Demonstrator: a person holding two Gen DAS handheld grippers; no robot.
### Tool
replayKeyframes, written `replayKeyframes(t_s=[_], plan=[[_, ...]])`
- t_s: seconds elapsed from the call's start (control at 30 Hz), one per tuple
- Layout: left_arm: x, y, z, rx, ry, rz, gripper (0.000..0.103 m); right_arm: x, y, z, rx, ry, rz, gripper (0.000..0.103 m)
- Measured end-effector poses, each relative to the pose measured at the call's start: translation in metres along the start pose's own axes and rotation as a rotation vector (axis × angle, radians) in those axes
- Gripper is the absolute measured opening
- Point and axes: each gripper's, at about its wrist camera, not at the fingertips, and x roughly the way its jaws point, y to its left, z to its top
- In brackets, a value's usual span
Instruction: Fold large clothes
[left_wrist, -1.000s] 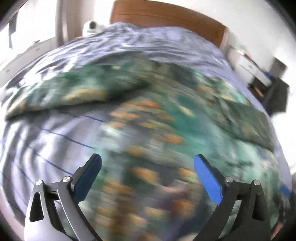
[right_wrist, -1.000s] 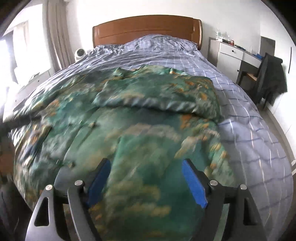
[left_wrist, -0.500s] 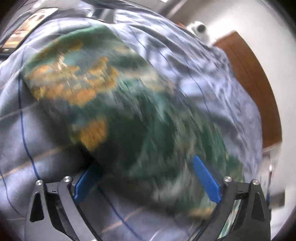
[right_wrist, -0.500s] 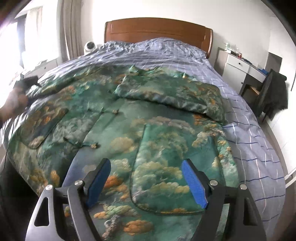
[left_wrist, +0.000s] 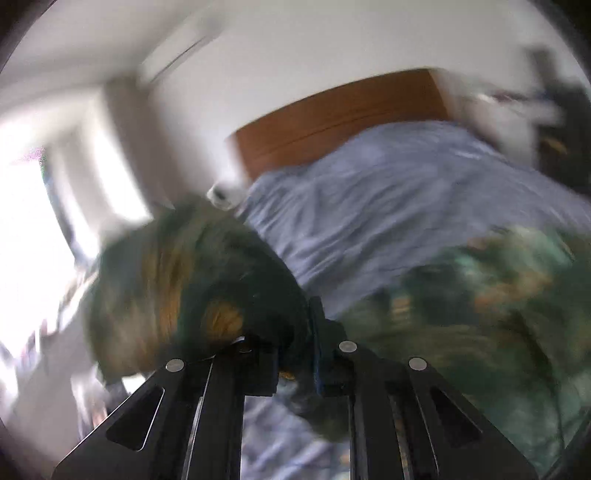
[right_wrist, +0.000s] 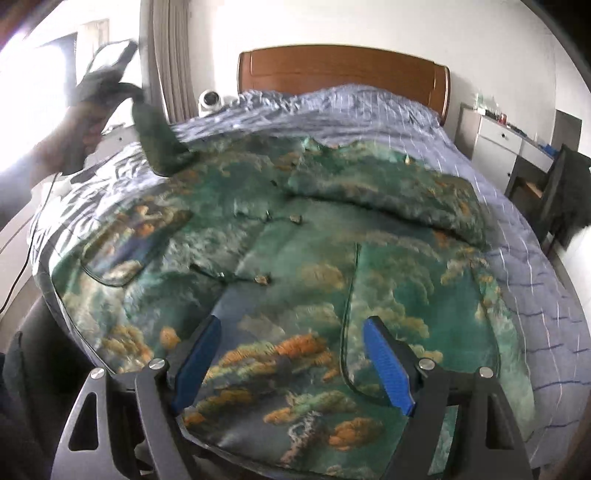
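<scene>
Above the bed's (right_wrist: 517, 236) left edge, the left gripper (left_wrist: 295, 354) has just closed on the jacket's sleeve (left_wrist: 192, 280) — now lifted off the bedspread; the right gripper (right_wrist: 291, 365) hovers open.

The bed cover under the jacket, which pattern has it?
Grey-blue bed cover with thin checked lines, clearest in right wrist view.

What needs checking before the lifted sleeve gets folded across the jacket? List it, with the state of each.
1. Left claw gripping the sleeve: ok, its jaws have just closed on the green fabric.
2. Sleeve lifted off the bed: ok, it hangs from the raised claw.
3. Right claw free: ok, open above the jacket hem, nothing between its pads.
4. Jacket body flat: ok, mostly; the other sleeve is already folded across the chest.
5. Grip depth: cannot tell, the left wrist view is blurred.
</scene>
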Motion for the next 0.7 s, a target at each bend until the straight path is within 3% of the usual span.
replayKeyframes(t_s=[0.03, 0.1, 0.13, 0.17, 0.27, 0.37, 0.47, 0.57, 0.7], plan=[[0.002, -0.02, 0.005, 0.055, -0.011, -0.02, 0.02, -0.002, -0.001, 0.0, 0.006, -0.006, -0.002, 0.081], [0.001, -0.077, -0.001, 0.193, -0.01, -0.095, 0.044, -0.006, -0.005, 0.0, 0.027, -0.02, -0.007, 0.081], [0.003, -0.097, -0.007, 0.247, 0.005, -0.124, 0.08, -0.009, -0.007, -0.001, 0.035, -0.024, -0.01, 0.081], [0.003, -0.119, -0.017, 0.302, 0.017, -0.151, 0.097, -0.011, -0.01, -0.002, 0.047, -0.03, -0.017, 0.081], [0.0, -0.168, -0.061, 0.471, 0.052, -0.235, 0.097, -0.018, -0.022, -0.007, 0.079, -0.032, -0.038, 0.081], [-0.006, -0.173, -0.094, 0.497, 0.1, -0.279, 0.097, -0.022, -0.034, -0.01, 0.116, -0.027, -0.05, 0.081], [-0.004, -0.148, -0.103, 0.377, 0.177, -0.321, 0.098, -0.021, -0.051, 0.0, 0.149, -0.015, -0.028, 0.081], [-0.01, -0.116, -0.108, 0.22, 0.226, -0.328, 0.098, -0.011, -0.065, 0.037, 0.153, -0.029, 0.048, 0.081], [-0.006, -0.088, -0.127, 0.042, 0.286, -0.313, 0.098, 0.044, -0.085, 0.115, 0.232, -0.017, 0.27, 0.081]])
